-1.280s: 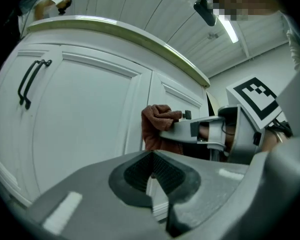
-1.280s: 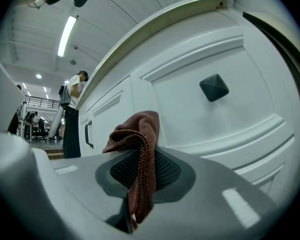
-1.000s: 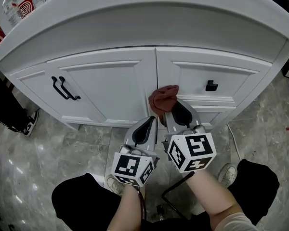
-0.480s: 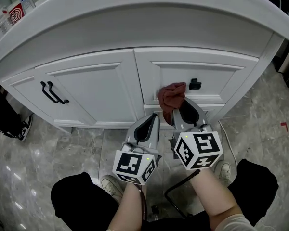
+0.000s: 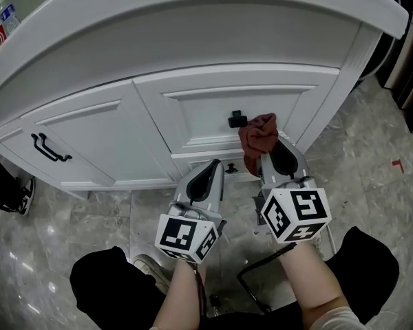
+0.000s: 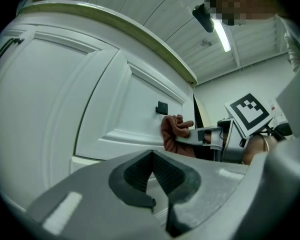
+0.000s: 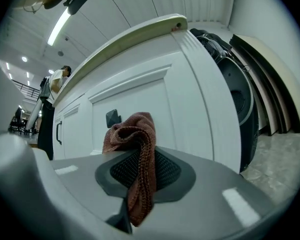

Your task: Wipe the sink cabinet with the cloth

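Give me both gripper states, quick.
Left gripper: closed, nothing in it.
Right gripper: closed on the cloth, held by the black knob on the cabinet front.

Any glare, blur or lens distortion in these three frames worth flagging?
Head view: barrel distortion bows the countertop; soft glare on the floor tiles. Left gripper view: heavy fisheye, black corners, ceiling light blown out. Right gripper view: same fisheye, cloth sharp, cabinet evenly lit.
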The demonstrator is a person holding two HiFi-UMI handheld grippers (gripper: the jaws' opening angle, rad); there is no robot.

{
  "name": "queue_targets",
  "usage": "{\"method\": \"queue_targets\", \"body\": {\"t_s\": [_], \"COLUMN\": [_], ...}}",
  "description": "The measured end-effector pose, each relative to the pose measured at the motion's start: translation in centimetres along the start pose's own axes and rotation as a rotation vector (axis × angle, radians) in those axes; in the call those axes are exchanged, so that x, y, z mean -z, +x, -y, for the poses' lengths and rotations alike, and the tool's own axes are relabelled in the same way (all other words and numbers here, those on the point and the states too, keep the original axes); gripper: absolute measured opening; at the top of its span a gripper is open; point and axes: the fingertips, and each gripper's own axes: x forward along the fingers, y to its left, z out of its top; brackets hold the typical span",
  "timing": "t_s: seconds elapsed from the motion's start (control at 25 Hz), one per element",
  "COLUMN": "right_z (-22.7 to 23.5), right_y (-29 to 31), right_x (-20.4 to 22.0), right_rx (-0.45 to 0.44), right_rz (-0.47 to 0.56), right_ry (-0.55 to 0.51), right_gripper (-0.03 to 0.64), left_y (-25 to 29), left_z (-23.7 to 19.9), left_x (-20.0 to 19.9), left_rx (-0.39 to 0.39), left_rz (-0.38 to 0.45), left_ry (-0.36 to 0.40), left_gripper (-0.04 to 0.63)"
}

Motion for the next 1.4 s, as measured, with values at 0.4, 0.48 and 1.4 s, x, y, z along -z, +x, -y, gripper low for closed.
{"method": "queue_targets", "body": {"t_s": [0.4, 0.48, 1.4], "right_z": [6.9, 8.7, -12.8], "right_y": [-2.9, -3.7, 4.0], "right_x": [-0.2, 0.1, 12.9], "right_rx": [0.145, 0.196, -0.248], "right_rz": [-0.038, -0.043, -0.176], "right_ry": [0.028, 0.051, 0.063], "right_gripper": [0.087, 0.087, 0.087], "left_y": [1.9, 2.2, -6.9], "left_z": [3.9, 4.8, -7.7], "left_x": [1.5, 1.7, 4.6], "left_rx": [0.052, 0.067, -0.16], "left_rz": [-0.013, -0.016, -0.139], "left_ry": [-0.011, -0.011, 0.046], "left_gripper": [0.0, 0.0, 0.0]}}
